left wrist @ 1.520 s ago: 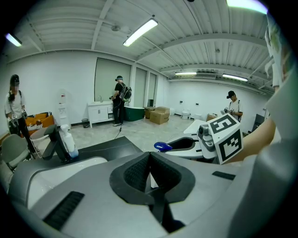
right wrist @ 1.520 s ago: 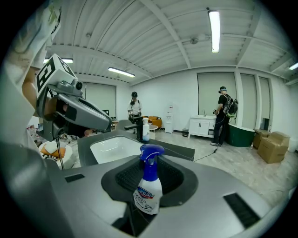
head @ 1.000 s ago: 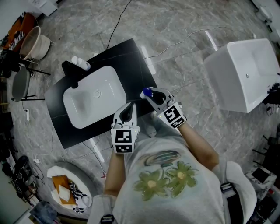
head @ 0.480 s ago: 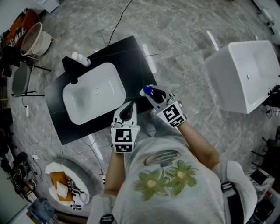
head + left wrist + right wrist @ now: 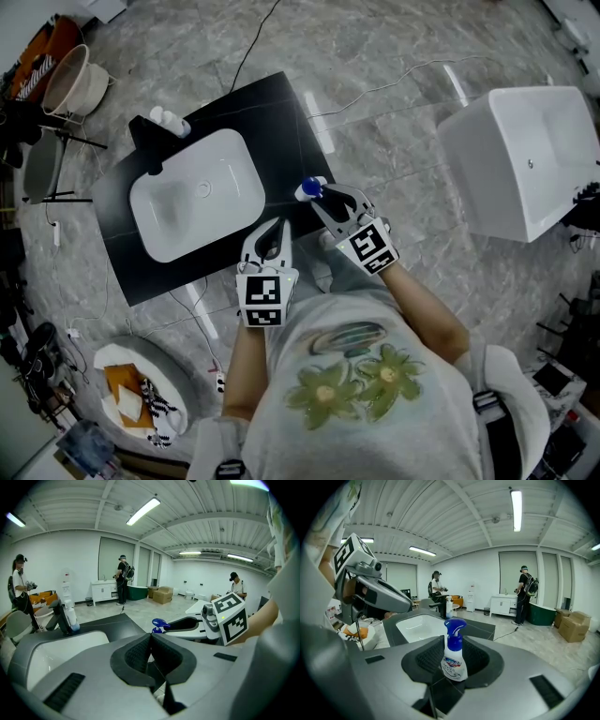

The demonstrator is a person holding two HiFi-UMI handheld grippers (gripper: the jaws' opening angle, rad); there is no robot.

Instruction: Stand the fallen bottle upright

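Bottle: a white spray bottle (image 5: 454, 662) with a blue trigger head, upright, at the tabletop's right edge close to its near right corner. I cannot tell whether its base rests on the surface.
Right claw (image 5: 321, 197): closed on the bottle's body, one pad on each side.
Left claw (image 5: 150, 652): jaws pressed together with nothing between them, over the tabletop's near edge, near the right claw.
Tabletop (image 5: 281, 117): black, with a white sink basin (image 5: 192, 197) set in its middle.
Far left corner: small white containers (image 5: 169, 120) beside a dark faucet (image 5: 150, 148).
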